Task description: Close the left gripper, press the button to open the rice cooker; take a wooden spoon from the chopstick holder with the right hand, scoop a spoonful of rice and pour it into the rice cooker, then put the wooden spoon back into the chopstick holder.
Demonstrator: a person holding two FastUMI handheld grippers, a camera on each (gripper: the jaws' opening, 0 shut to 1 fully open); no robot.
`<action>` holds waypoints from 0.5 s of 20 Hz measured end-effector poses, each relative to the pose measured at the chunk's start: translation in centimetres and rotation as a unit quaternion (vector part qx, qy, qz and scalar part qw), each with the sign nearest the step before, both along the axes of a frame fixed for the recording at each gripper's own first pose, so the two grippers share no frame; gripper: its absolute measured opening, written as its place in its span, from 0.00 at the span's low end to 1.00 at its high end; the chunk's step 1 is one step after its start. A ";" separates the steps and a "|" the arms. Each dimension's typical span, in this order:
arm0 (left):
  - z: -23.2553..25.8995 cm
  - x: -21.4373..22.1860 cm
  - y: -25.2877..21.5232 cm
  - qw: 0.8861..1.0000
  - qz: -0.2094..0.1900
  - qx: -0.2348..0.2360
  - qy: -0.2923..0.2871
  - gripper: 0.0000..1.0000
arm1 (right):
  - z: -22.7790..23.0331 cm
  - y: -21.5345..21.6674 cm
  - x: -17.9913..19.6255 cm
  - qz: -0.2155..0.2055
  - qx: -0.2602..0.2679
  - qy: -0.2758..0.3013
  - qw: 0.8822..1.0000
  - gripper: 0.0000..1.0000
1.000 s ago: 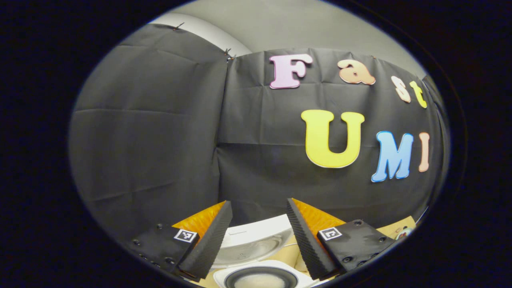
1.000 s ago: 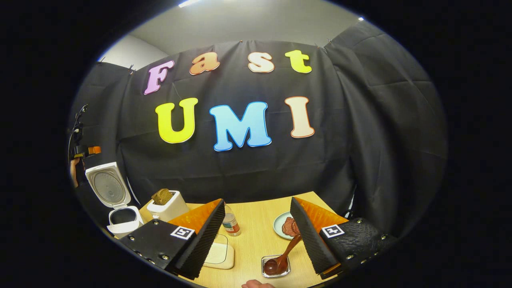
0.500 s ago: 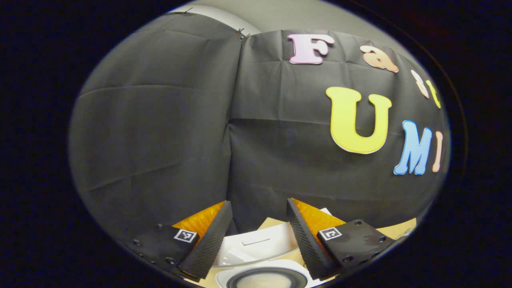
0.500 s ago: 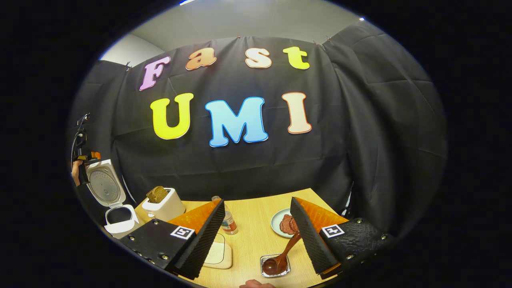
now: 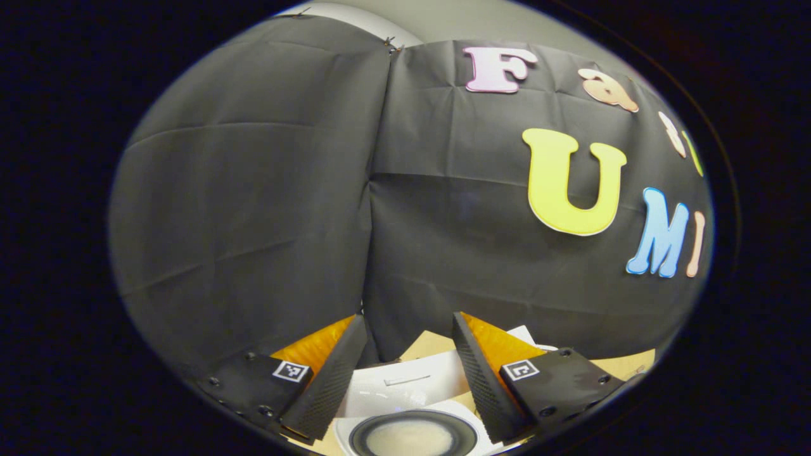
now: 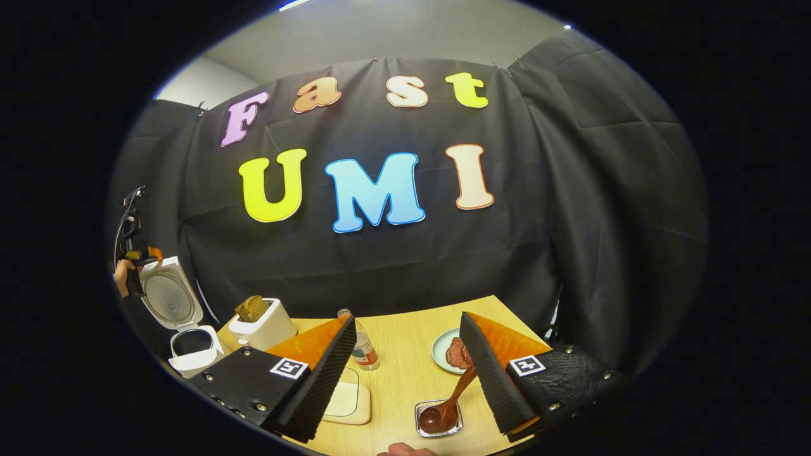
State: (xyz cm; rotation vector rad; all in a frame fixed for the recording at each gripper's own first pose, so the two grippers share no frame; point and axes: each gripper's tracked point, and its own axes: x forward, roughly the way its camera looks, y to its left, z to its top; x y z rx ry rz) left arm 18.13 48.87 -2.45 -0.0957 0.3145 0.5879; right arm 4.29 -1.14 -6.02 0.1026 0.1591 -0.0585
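Note:
In the left gripper view my left gripper (image 5: 408,318) is open and hangs above the white rice cooker. The cooker's raised lid (image 5: 405,383) and its pot of white rice (image 5: 412,438) lie below and between the fingers. In the right gripper view the rice cooker (image 6: 190,345) stands open at the far left, and a hand holds the left gripper (image 6: 134,258) at the lid's top edge. My right gripper (image 6: 407,318) is open over the table. The wooden spoon (image 6: 447,411) rests in a small metal holder (image 6: 423,428), with its handle leaning toward the right finger.
On the wooden table (image 6: 405,380) stand a white toaster with bread (image 6: 263,324), a small bottle (image 6: 363,349), a plate of meat (image 6: 451,353) and a flat cream box (image 6: 345,402). Black cloth walls close in the back and both sides.
The left gripper has dropped toward the top of the lid and its view has swung left, bringing more of the rice pot into sight. The right gripper has hardly moved.

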 end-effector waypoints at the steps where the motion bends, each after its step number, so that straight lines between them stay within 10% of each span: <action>1: -0.1 -0.3 -0.5 1.000 0.003 0.001 0.001 0.95 | 0.1 -0.1 -0.3 0.001 0.003 -0.002 1.000 0.99; 10: -2.2 -4.1 -6.1 1.000 0.015 0.013 -0.003 0.95 | 1.5 -2.5 -1.7 0.000 0.018 -0.016 1.000 0.99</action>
